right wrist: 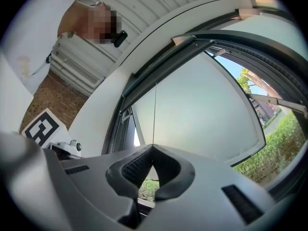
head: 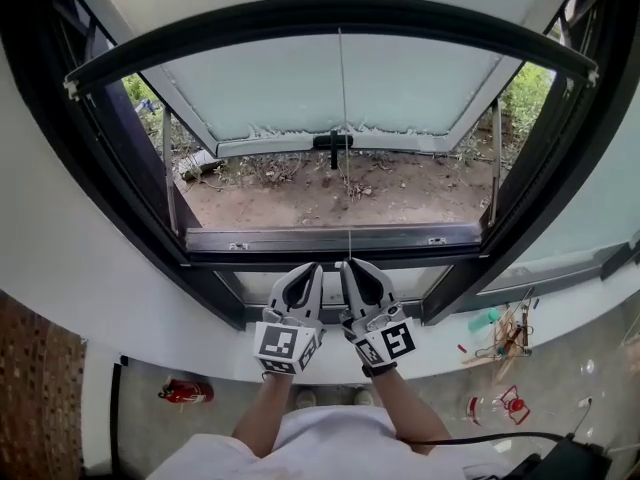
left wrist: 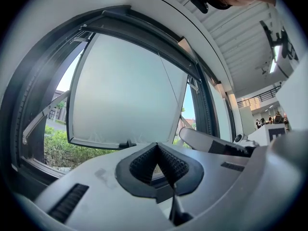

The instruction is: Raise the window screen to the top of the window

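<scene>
A thin pull cord hangs from the dark bar that spans the top of the window opening; no screen mesh shows below that bar. My right gripper is shut on the cord's lower end, just above the sill. In the right gripper view the cord rises straight from the closed right gripper to the bar. My left gripper sits close beside it on the left, shut with nothing between its pads. From there the cord slants down toward the right gripper.
A frosted sash is swung outward, with a black handle on its lower edge. The dark sill lies just beyond the grippers. Bare soil and plants lie outside. A red extinguisher and small clutter sit on the floor.
</scene>
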